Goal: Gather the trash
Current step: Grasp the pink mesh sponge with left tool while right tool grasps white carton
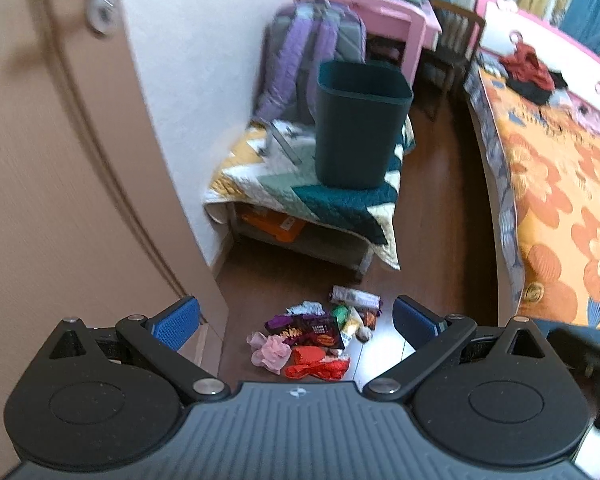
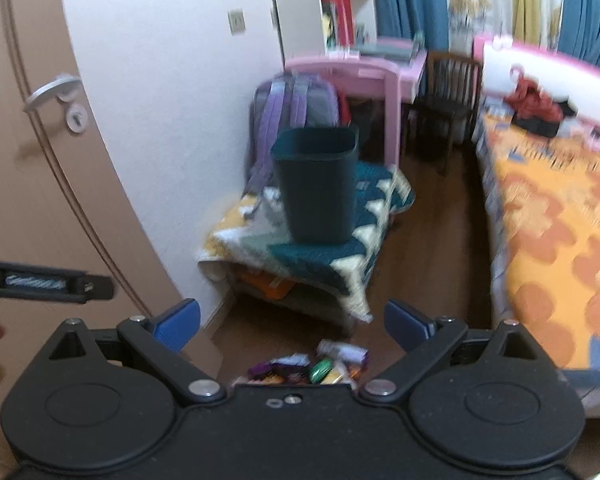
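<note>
- L gripper (image 1: pixel 296 322): jaws wide apart, blue pads (image 1: pixel 176 322) bare, nothing held; up off the floor, pointing down into the room.
- R gripper (image 2: pixel 292 326): also spread wide, empty; L gripper's side shows at the left edge of the R view.
- Trash pile (image 1: pixel 316 336) lies on the wood floor (image 1: pixel 432 208), framed between the L gripper's pads but well below, no contact. Incl. pink crumpled piece (image 1: pixel 270 350), red wrapper (image 1: pixel 318 364), dark purple packet (image 1: pixel 308 328), green piece (image 1: pixel 340 314), long silvery wrapper (image 1: pixel 356 298).
- In R view the pile (image 2: pixel 316 368) sits just past the gripper body, partly hidden by it.
- Print on packets too small/blurry to read; no legible brand.
- Dark green bin (image 1: pixel 360 124) stands upright on a low bench w/ patterned quilt (image 1: pixel 300 184), beyond the pile, against the wall (image 1: pixel 188 80). Orange item on shelf under the quilt.
- Purple-grey backpack (image 1: pixel 312 48) just behind the bin.
- Door (image 1: pixel 60 160) to the left, bed w/ orange floral cover (image 1: pixel 560 184) to the right.
- Farther: pink desk (image 1: pixel 392 16), dark chair (image 1: pixel 452 48), blue curtains (image 2: pixel 404 4).
</note>
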Available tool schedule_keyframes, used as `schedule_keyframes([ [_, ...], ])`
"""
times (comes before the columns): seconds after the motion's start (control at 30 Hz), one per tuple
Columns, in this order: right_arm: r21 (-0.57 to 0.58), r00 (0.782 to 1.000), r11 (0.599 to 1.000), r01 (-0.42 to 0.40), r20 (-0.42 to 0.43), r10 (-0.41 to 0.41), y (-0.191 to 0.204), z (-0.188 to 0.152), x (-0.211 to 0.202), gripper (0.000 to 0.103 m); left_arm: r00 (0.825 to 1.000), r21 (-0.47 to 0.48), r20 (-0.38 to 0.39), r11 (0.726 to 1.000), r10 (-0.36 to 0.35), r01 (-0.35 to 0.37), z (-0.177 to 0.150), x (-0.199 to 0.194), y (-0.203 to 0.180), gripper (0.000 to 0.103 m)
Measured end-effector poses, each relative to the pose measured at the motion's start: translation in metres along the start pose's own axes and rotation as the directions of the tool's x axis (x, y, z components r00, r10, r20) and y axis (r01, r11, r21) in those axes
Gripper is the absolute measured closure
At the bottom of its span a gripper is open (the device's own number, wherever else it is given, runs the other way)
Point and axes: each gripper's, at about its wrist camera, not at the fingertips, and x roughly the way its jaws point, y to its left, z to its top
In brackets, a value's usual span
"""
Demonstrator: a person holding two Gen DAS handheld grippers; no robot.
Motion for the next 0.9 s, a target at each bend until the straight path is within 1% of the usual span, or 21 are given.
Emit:
schedule_keyframes([
  [0.03, 0.002, 1.000, 1.000, 0.000, -0.026, 0.000, 0.002, 0.000, 0.014, 0.004, 1.000, 0.012, -0.017, 1.000, -0.011, 0.011, 0.004, 0.016, 0.003, 0.000],
  [0.1, -0.024, 0.998, 1.000, 0.015, -0.053, -0.017, 0.011, -0.002, 0.041, 0.004, 0.997, 0.037, -0.072, 0.999, -0.008, 0.010, 0.012, 0.054, 0.009, 0.000],
  [0.17, -0.076, 0.996, 0.995, 0.066, -0.060, -0.070, 0.020, -0.008, 0.070, 0.004, 0.991, 0.056, -0.135, 0.998, -0.010, 0.017, 0.012, 0.093, 0.012, 0.000],
  [0.2, -0.091, 0.993, 0.993, 0.079, -0.077, -0.086, 0.021, -0.011, 0.085, 0.004, 0.986, 0.062, -0.164, 0.998, -0.010, 0.021, 0.011, 0.110, 0.014, 0.000],
  [0.33, -0.070, 0.982, 0.995, 0.070, -0.172, -0.082, 0.012, -0.031, 0.143, 0.007, 0.955, 0.055, -0.296, 0.998, -0.012, 0.029, -0.001, 0.184, 0.021, 0.000],
  [0.43, -0.085, 0.964, 0.995, 0.048, -0.255, -0.068, 0.003, -0.050, 0.186, 0.009, 0.935, 0.048, -0.355, 0.998, -0.010, 0.029, -0.016, 0.231, 0.023, 0.000],
  [0.53, -0.128, 0.941, 0.992, 0.009, -0.333, -0.052, -0.008, -0.079, 0.232, 0.009, 0.915, 0.038, -0.404, 0.999, 0.015, 0.000, -0.036, 0.285, 0.021, 0.000],
  [0.6, -0.155, 0.922, 0.988, -0.028, -0.385, -0.034, -0.015, -0.102, 0.266, 0.013, 0.905, 0.035, -0.424, 0.999, 0.036, -0.024, -0.048, 0.322, 0.017, 0.000],
  [0.67, -0.171, 0.905, 0.983, -0.069, -0.426, -0.011, -0.023, -0.123, 0.300, 0.013, 0.898, 0.029, -0.437, 0.999, 0.043, -0.034, -0.061, 0.356, 0.012, 0.000],
  [0.73, -0.195, 0.888, 0.976, -0.100, -0.460, -0.001, -0.029, -0.149, 0.334, 0.014, 0.894, 0.020, -0.444, 0.998, 0.062, -0.060, -0.074, 0.394, 0.009, 0.000],
  [0.77, -0.202, 0.878, 0.973, -0.114, -0.478, 0.004, -0.034, -0.162, 0.350, 0.016, 0.889, 0.009, -0.451, 0.996, 0.079, -0.084, -0.080, 0.413, 0.009, 0.000],
  [0.8, -0.207, 0.867, 0.970, -0.127, -0.499, 0.007, -0.037, -0.176, 0.367, 0.018, 0.882, -0.009, -0.462, 0.994, 0.092, -0.109, -0.086, 0.434, 0.011, 0.000],
  [0.9, -0.214, 0.834, 0.964, -0.156, -0.552, 0.013, -0.050, -0.217, 0.413, 0.018, 0.856, -0.077, -0.509, 0.985, 0.093, -0.153, -0.105, 0.492, 0.021, 0.000],
])
